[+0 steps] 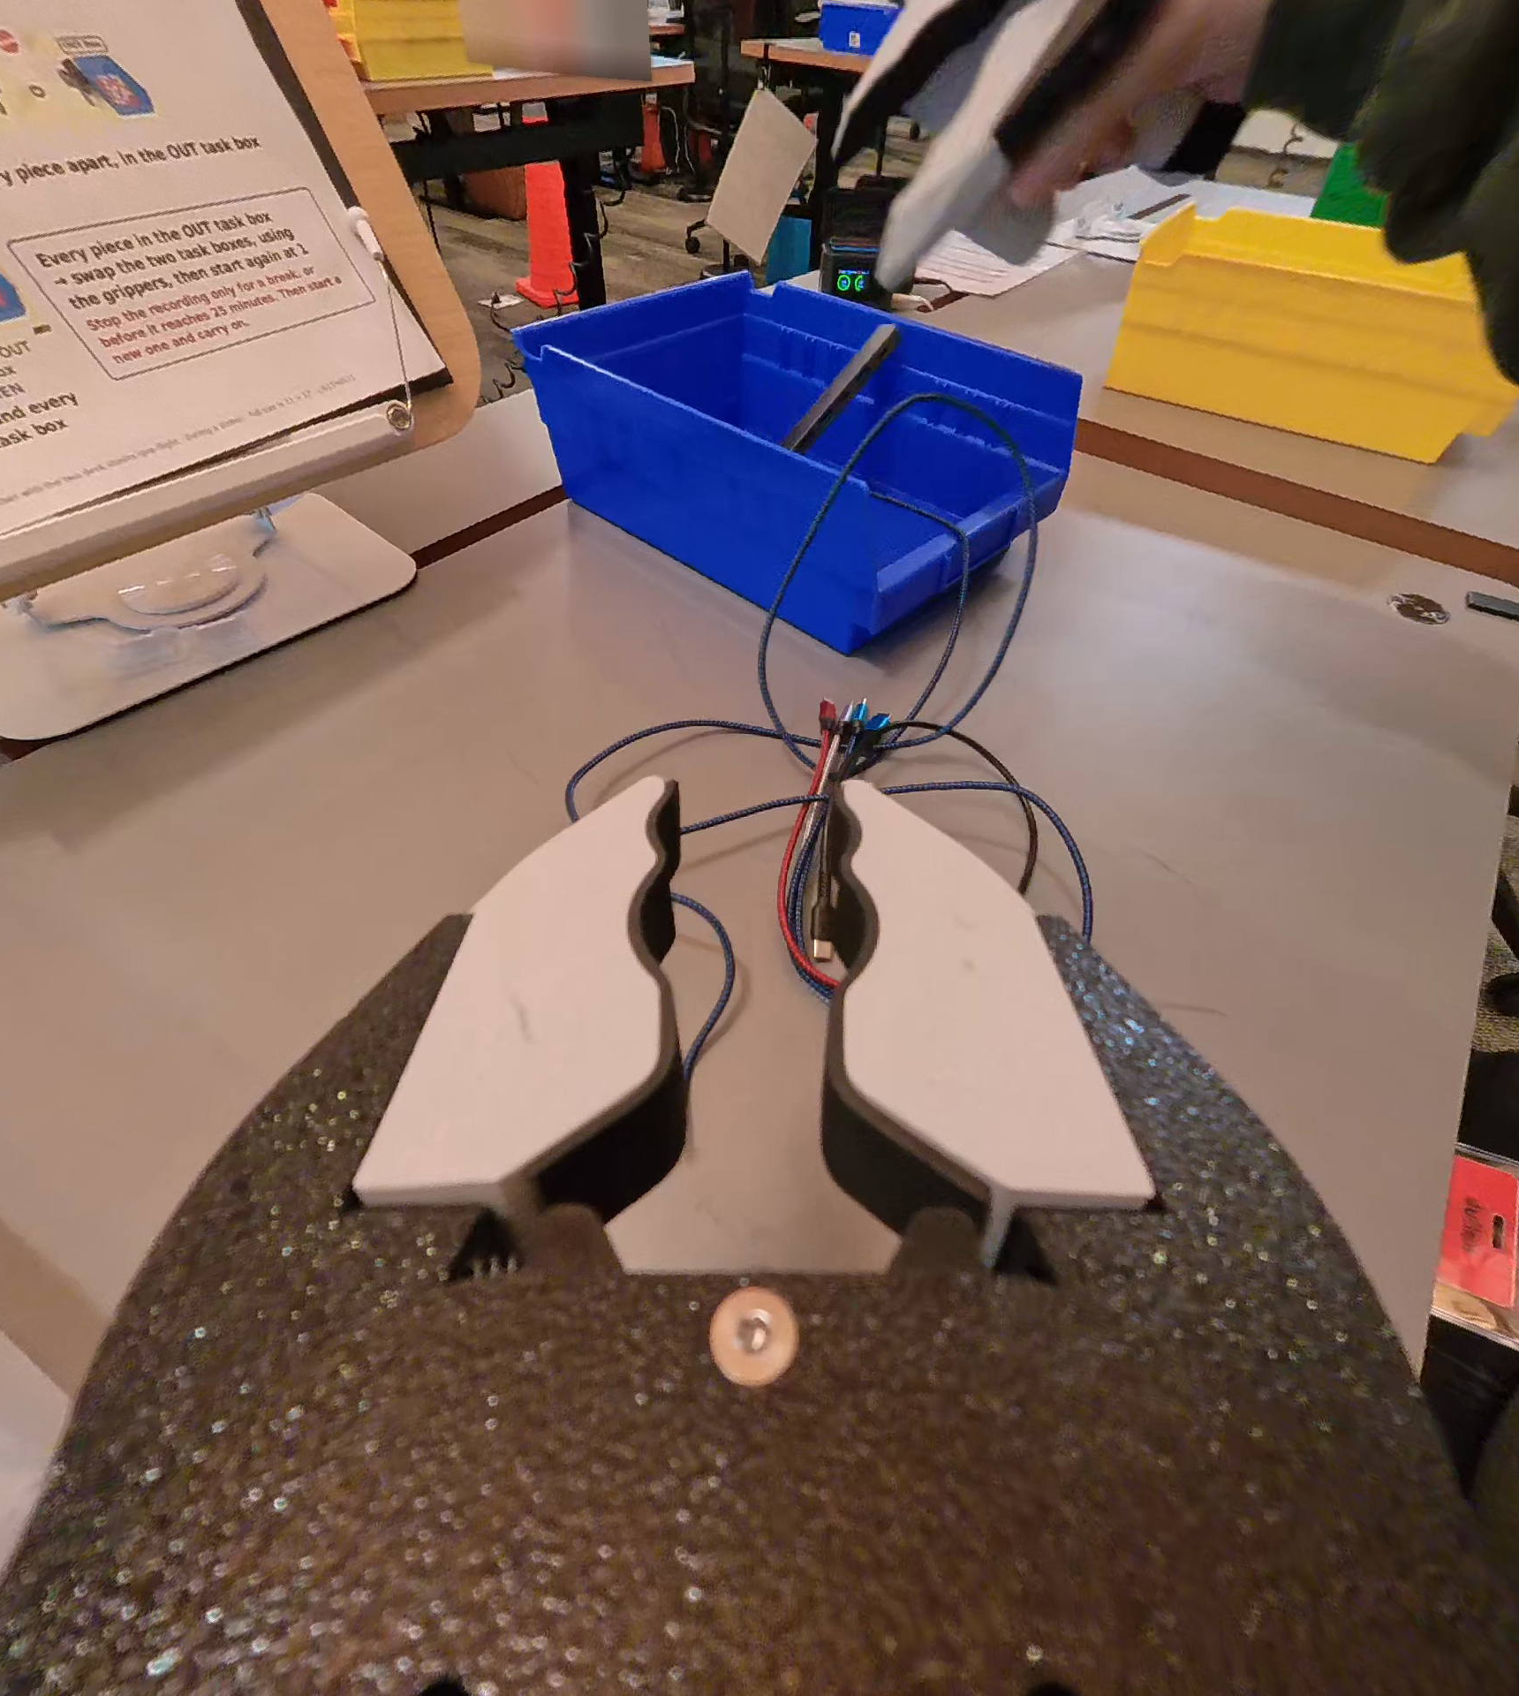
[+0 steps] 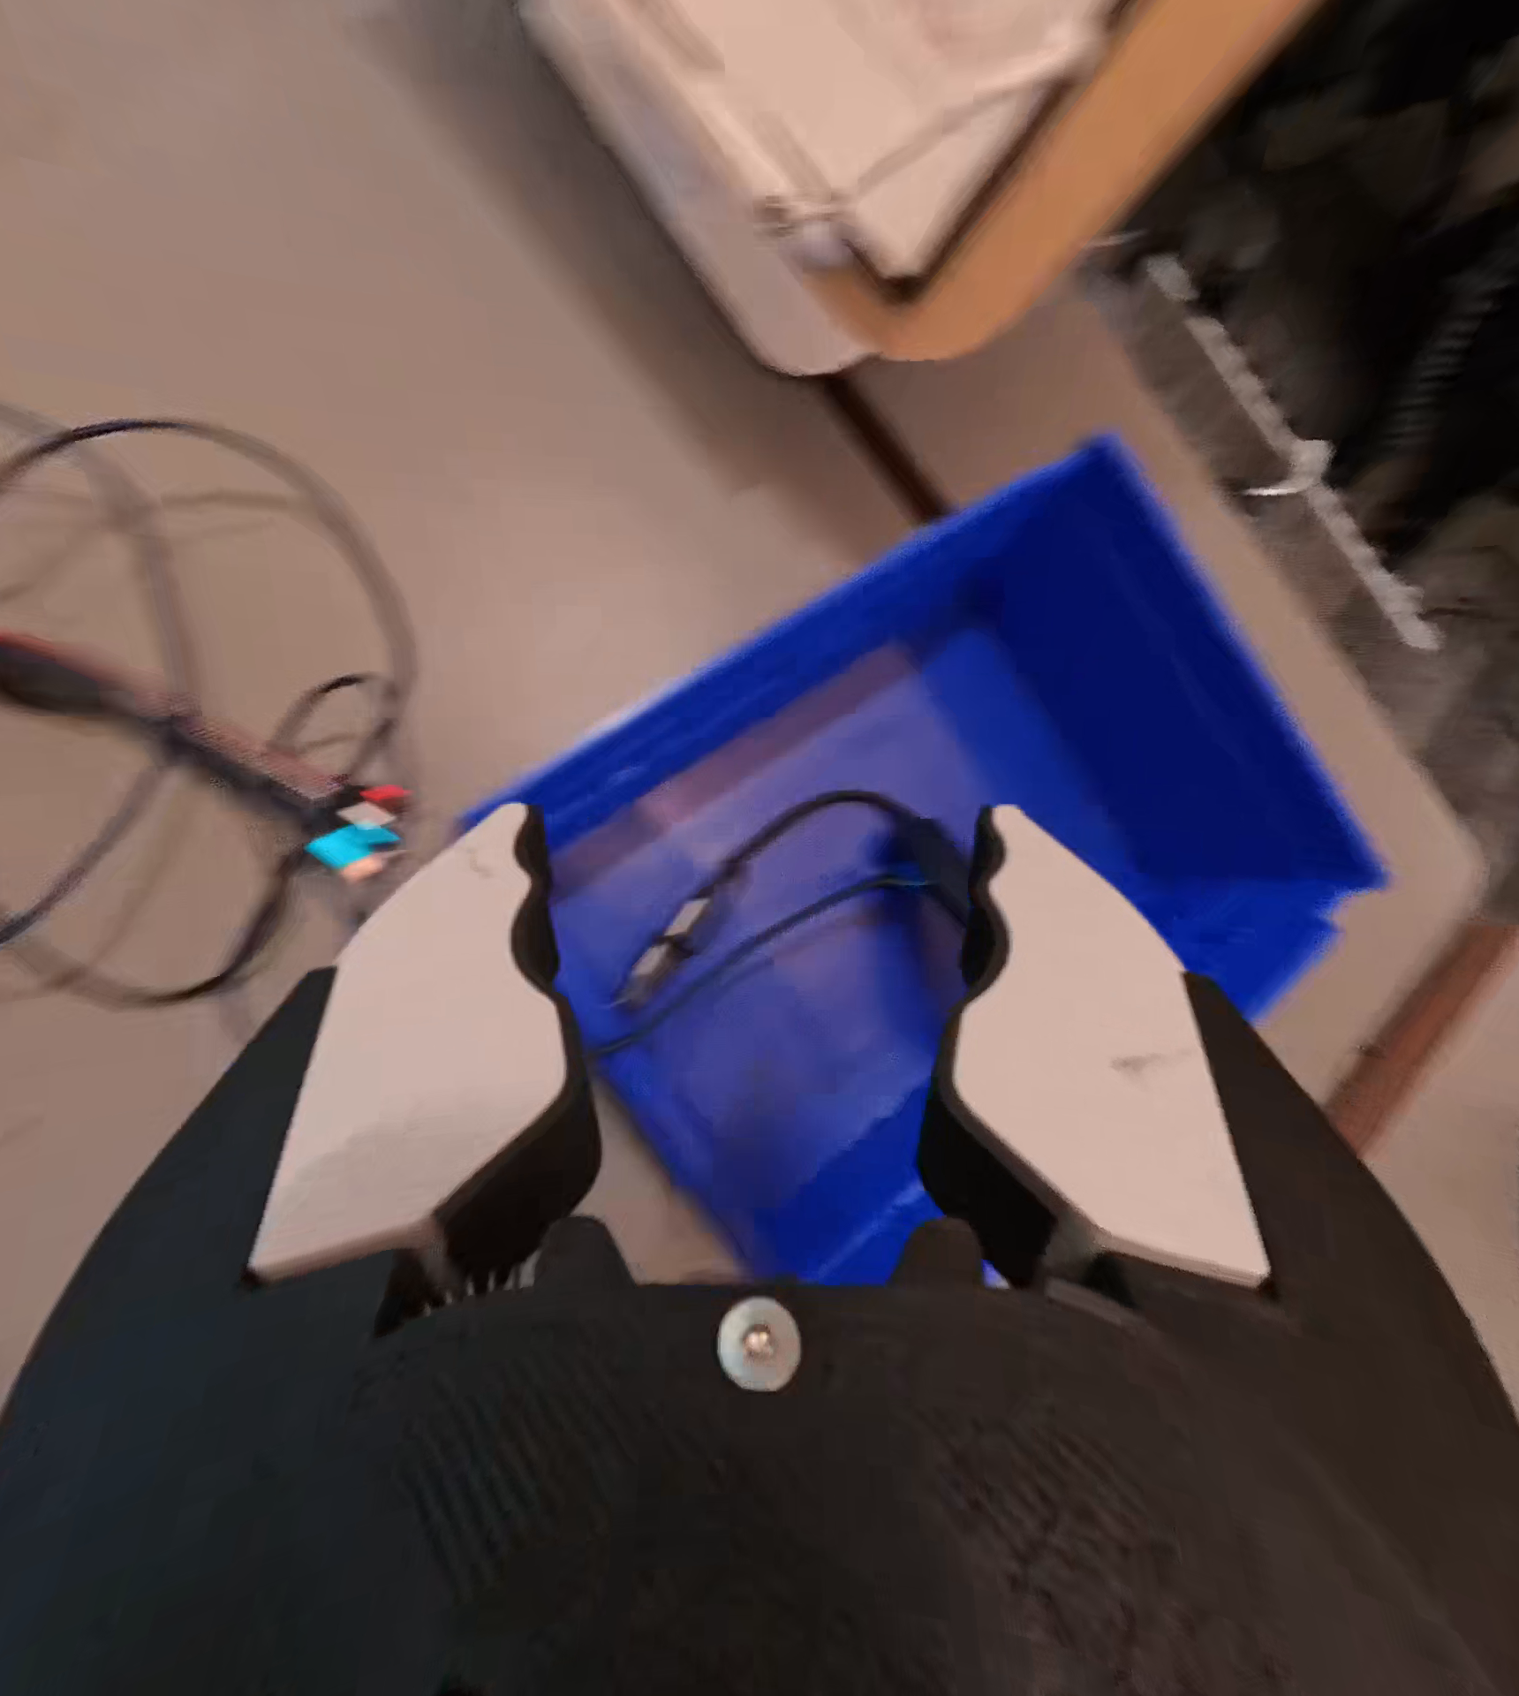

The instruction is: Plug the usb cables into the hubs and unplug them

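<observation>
Hovering low over the grey table (image 1: 279, 872), the left gripper (image 1: 760, 808) has its jaws parted and holds nothing; a bundle of cables (image 1: 815, 881) lies on the table between its fingers, with coloured plugs (image 1: 852, 720) fanned just past the tips. Farther off sits a blue bin (image 1: 710, 477) with a dark hub (image 1: 838, 390) leaning against its divider and 1 cable looping out over its near wall. At far left stands an instruction sheet (image 1: 141, 275), at far right a yellow bin (image 1: 1288, 340). The right gripper (image 1: 939, 184) shows blurred above the bin.

From its own blurred view, the right gripper (image 2: 760, 853) hangs over the bin (image 2: 1150, 716), jaws spread wide and empty. Only this view shows the bin floor, where a black lead with a plug (image 2: 673, 945) lies.
</observation>
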### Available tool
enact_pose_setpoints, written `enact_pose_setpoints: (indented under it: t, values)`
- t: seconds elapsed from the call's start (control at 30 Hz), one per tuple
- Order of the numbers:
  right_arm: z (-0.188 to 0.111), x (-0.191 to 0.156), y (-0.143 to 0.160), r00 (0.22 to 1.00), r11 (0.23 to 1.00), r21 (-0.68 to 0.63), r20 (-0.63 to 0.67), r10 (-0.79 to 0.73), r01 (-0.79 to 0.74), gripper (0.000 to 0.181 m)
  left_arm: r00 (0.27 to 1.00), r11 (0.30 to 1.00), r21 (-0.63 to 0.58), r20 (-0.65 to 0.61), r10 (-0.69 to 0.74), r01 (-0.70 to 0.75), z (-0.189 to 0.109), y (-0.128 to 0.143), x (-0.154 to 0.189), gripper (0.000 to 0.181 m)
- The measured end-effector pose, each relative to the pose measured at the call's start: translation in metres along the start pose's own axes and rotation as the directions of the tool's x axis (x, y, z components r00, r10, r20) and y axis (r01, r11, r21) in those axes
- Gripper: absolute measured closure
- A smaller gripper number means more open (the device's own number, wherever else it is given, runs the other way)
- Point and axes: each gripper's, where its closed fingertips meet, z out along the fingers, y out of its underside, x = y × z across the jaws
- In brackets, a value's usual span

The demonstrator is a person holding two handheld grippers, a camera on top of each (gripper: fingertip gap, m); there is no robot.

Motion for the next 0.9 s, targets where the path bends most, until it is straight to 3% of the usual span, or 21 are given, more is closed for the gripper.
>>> enact_pose_setpoints:
  t: [0.1, 0.2, 0.33, 0.5, 0.6, 0.8, 0.9]
  values:
    - [-0.004, -0.094, 0.003, 0.951, 0.975, -0.032, 0.231, -0.206, 0.219, 0.087, 1.000, 1.000, 0.009, 0.006, -0.011, 0.011, -0.003, -0.001, -0.005, 0.151]
    - [0.003, -0.172, 0.004, 0.854, 0.891, -0.002, 0.284, -0.435, 0.455, 0.089, 0.999, 0.999, 0.009, 0.011, -0.035, 0.035, -0.007, 0.000, -0.010, 0.151]
    - [0.033, -0.241, 0.015, 0.761, 0.825, -0.017, 0.398, -0.512, 0.564, 0.088, 0.998, 0.998, -0.012, 0.022, -0.054, 0.055, -0.011, 0.004, -0.016, 0.151]
    - [0.084, -0.222, 0.026, 0.787, 0.783, -0.203, 0.368, -0.495, 0.588, 0.085, 0.999, 0.999, -0.022, 0.041, -0.029, 0.030, -0.019, 0.001, -0.018, 0.149]
    - [0.103, -0.216, 0.039, 0.798, 0.774, -0.292, 0.440, -0.413, 0.562, 0.086, 0.999, 1.000, -0.020, 0.050, -0.011, 0.012, -0.022, 0.000, -0.018, 0.149]
    - [0.122, -0.202, 0.055, 0.795, 0.728, -0.363, 0.443, -0.415, 0.582, 0.093, 0.999, 0.999, -0.021, 0.031, -0.027, 0.027, -0.023, 0.001, -0.020, 0.149]
    - [0.115, -0.193, 0.055, 0.845, 0.724, -0.453, 0.394, -0.361, 0.520, 0.102, 0.999, 0.999, -0.012, 0.023, -0.036, 0.036, -0.024, 0.001, -0.021, 0.149]
